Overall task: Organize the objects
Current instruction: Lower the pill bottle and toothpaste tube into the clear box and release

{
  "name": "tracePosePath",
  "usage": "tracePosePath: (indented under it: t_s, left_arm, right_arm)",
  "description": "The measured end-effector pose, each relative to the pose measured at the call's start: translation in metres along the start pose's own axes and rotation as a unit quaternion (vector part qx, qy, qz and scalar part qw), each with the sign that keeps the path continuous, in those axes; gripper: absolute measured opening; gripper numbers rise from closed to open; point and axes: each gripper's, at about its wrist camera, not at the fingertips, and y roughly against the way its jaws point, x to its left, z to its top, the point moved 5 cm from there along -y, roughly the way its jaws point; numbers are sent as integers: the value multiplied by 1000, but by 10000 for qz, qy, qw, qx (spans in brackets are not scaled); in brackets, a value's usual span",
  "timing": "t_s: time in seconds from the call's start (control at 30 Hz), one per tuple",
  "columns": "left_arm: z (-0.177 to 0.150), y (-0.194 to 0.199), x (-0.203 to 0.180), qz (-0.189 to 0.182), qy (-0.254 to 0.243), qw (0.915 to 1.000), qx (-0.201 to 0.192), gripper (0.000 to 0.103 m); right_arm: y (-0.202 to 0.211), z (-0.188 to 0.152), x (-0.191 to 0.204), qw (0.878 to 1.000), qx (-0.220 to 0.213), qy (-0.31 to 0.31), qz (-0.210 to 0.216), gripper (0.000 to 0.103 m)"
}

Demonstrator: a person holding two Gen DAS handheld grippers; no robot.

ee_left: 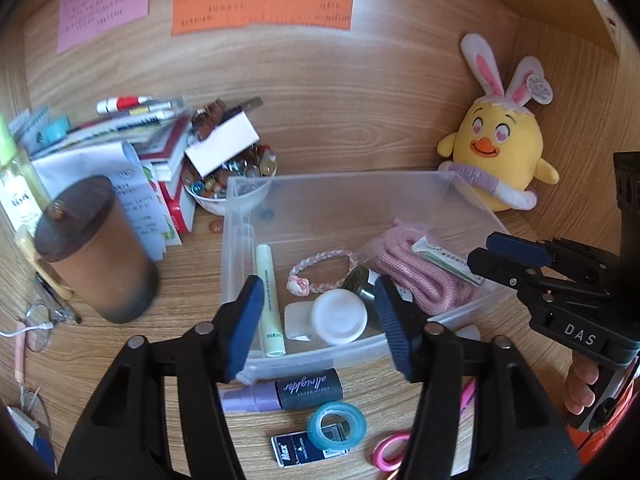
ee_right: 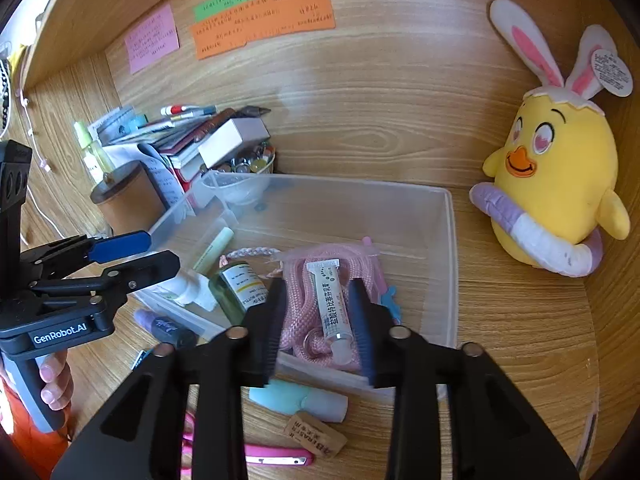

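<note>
A clear plastic bin (ee_left: 420, 192) (ee_right: 450, 240) stands on the wooden desk. It holds a pale green tube (ee_left: 269, 300), a braided bracelet (ee_left: 320, 266), a white-capped bottle (ee_left: 340, 316), a pink rope (ee_left: 420, 280) (ee_right: 304, 292) and a white ointment tube (ee_right: 332, 304) on the rope. My left gripper (ee_left: 316, 320) is open over the bin's near edge, jaws astride the white-capped bottle. My right gripper (ee_right: 320, 320) is open, jaws either side of the ointment tube, and shows at the bin's right in the left wrist view (ee_left: 500, 256).
In front of the bin lie a purple and black marker (ee_left: 288, 394), a blue tape roll (ee_left: 337, 426), a small Max box (ee_left: 296, 450), pink scissors (ee_left: 390, 450), a mint tube (ee_right: 298, 400) and an eraser (ee_right: 316, 434). A brown jar (ee_left: 94, 248), books, a bead bowl (ee_left: 228, 188) stand left; a chick plush (ee_right: 556, 184) right.
</note>
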Motion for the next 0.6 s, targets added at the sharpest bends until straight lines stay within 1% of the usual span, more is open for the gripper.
tracePosePath:
  t_s: [0.17,0.2,0.23,0.37,0.47,0.6]
  left_arm:
    - [-5,16,-1,36,-89,9999,-118,74]
    - [-7,18,0,50,-104,9999,-126,79]
    - [-10,21,0,64,-124,9998,-134,80]
    - [-24,27,1,148,-209,9996,-72,80]
    - [-36,28,3,144,-209,9997,50,81]
    - [-54,26,4,185,-236,9993,216,81]
  right_arm:
    - [15,-7,5,9999,-61,122,-29,39]
    - [19,-10,6,9999,-72,138,-41,41]
    - [21,-12,7,9998,-81,151,-48,42]
    - [31,-23,8,9998,-94,148,-65,45]
    - [35,-34,7,9999,-48,84,-36,46]
    - [37,-50,4,9999,53,32,-109,48]
